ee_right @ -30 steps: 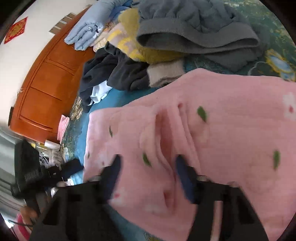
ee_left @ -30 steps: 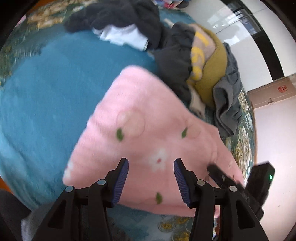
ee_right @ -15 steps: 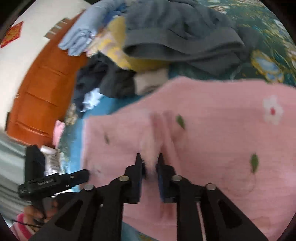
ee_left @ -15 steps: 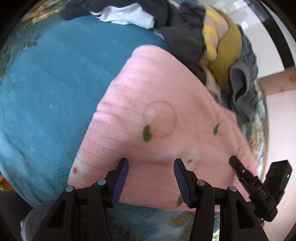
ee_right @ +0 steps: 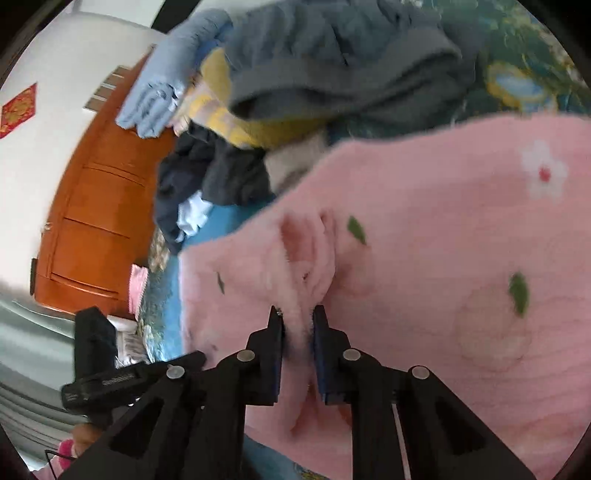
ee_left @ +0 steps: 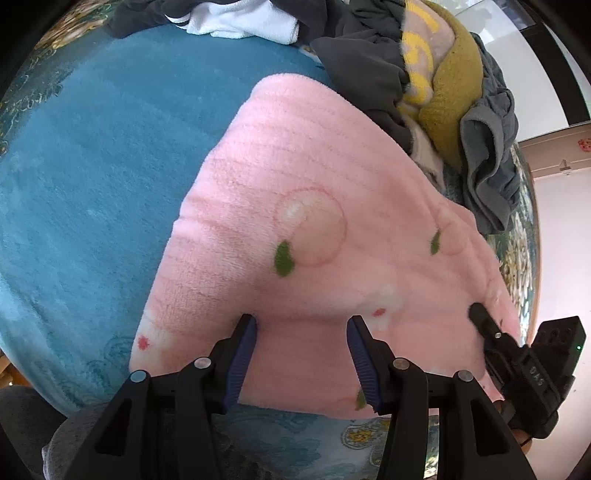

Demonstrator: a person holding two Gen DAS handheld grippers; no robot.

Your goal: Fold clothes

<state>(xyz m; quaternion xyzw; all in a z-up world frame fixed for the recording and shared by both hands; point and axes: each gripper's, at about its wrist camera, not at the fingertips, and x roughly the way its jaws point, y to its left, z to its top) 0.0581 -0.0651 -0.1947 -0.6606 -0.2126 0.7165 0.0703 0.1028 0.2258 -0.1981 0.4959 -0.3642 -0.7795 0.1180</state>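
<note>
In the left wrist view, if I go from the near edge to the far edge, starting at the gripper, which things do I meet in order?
left gripper → pink fleece garment → blue blanket → dark grey garment of the unfolded pile → white cloth at the far edge.

You have one pink fleece garment (ee_left: pixel 303 206) spread on one blue bedspread (ee_left: pixel 92 177), and two grippers over it. Behind the pink garment sits one heap of clothes (ee_left: pixel 417 66), with at least five pieces countable: dark grey, white, mustard-yellow, slate grey, pale blue.
</note>
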